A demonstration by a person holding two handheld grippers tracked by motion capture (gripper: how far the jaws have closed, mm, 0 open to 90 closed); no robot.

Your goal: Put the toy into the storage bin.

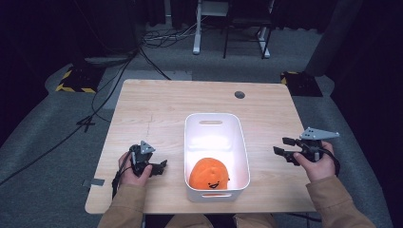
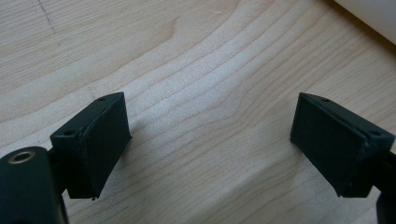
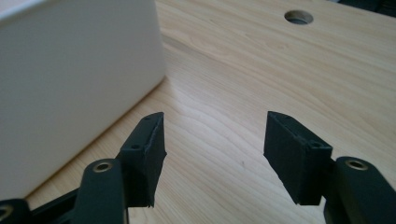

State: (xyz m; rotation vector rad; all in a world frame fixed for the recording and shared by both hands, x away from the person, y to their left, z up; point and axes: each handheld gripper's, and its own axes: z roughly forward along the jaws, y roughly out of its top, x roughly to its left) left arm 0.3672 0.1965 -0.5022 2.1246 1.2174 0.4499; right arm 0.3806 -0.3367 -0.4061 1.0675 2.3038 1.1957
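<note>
A round orange plush toy [image 1: 209, 174] with a small face lies at the near end of a white plastic bin [image 1: 243, 142] in the middle of the wooden table [image 1: 157, 104]. My left gripper [image 1: 160, 167] rests low on the table to the left of the bin, jaws pointing toward it. In the left gripper view it [image 2: 208, 135] stands open over bare wood. My right gripper [image 1: 281, 146] is held to the right of the bin, jaws facing its side. In the right gripper view it [image 3: 215, 140] is open with nothing between the pads, the bin wall [image 3: 70, 84] close on the left.
A round cable hole [image 1: 239, 94] sits near the table's far edge, also seen as a hole [image 3: 299, 17] in the right gripper view. A corner of the bin [image 2: 373, 14] shows top right in the left gripper view. Cables and desk legs lie on the floor beyond.
</note>
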